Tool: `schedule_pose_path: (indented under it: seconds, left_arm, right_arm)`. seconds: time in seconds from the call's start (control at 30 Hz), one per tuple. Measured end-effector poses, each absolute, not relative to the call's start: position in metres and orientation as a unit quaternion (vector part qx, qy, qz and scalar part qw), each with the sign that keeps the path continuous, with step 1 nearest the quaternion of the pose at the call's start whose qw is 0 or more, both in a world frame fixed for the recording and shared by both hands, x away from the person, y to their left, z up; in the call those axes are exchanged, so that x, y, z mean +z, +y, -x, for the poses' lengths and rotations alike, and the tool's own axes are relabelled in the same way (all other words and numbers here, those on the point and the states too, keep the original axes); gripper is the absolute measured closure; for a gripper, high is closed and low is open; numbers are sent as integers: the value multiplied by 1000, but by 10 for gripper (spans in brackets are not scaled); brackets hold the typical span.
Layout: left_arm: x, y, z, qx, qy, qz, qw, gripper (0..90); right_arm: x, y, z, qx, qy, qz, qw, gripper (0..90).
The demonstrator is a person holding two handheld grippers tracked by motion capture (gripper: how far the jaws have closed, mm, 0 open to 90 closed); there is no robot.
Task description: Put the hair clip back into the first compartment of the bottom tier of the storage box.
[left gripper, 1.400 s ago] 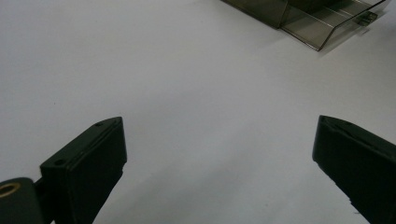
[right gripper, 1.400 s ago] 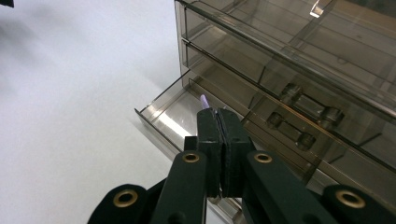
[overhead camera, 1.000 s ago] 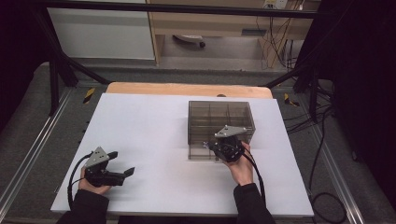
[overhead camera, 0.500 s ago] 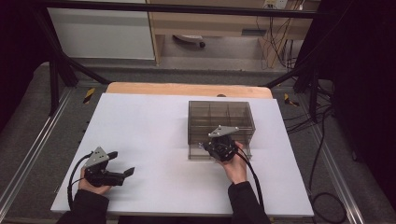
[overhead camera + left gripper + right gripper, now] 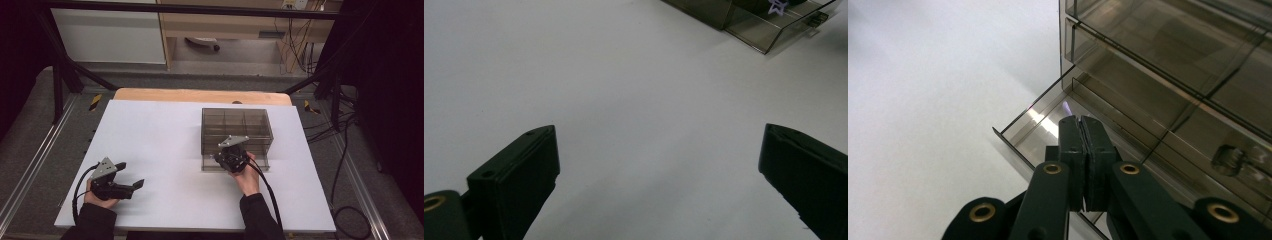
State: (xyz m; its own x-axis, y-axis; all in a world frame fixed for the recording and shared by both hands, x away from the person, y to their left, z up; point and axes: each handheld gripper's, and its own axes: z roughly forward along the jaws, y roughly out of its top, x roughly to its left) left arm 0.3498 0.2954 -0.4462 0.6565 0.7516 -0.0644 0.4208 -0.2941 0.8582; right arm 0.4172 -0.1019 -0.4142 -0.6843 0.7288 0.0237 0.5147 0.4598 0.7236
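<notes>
In the high view, a smoky clear drawer cabinet (image 5: 237, 131) stands right of centre on the white surface (image 5: 160, 135), with its bottom drawer (image 5: 260, 162) pulled out toward the person. The right gripper (image 5: 231, 159) is at that open drawer, at its front left part, held by the person's right hand (image 5: 247, 176). The left gripper (image 5: 131, 175) lies low near the front left corner of the surface, well apart from the cabinet, its jaws spread wide with nothing between them. In the left gripper view, the two black jaws stand far apart over bare white surface, and the open drawer (image 5: 774, 27) shows at the top right with a small purple star-shaped piece (image 5: 778, 7) by it. In the right gripper view, the right gripper (image 5: 1080, 120) has its jaws pressed together, the tips over the floor of the open drawer (image 5: 1048, 125); a faint purple glint (image 5: 1066, 106) shows just past the tips, too small to tell whether anything is pinched.
</notes>
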Motion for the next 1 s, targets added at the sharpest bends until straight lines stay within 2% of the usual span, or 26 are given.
schedule_pose_path:
  seconds: [1.0]
  left_arm:
    - [-446,295,-350,179,373,-784,462,27]
  right_arm:
    - [-433,-93,-425,343,846,-384,136,878]
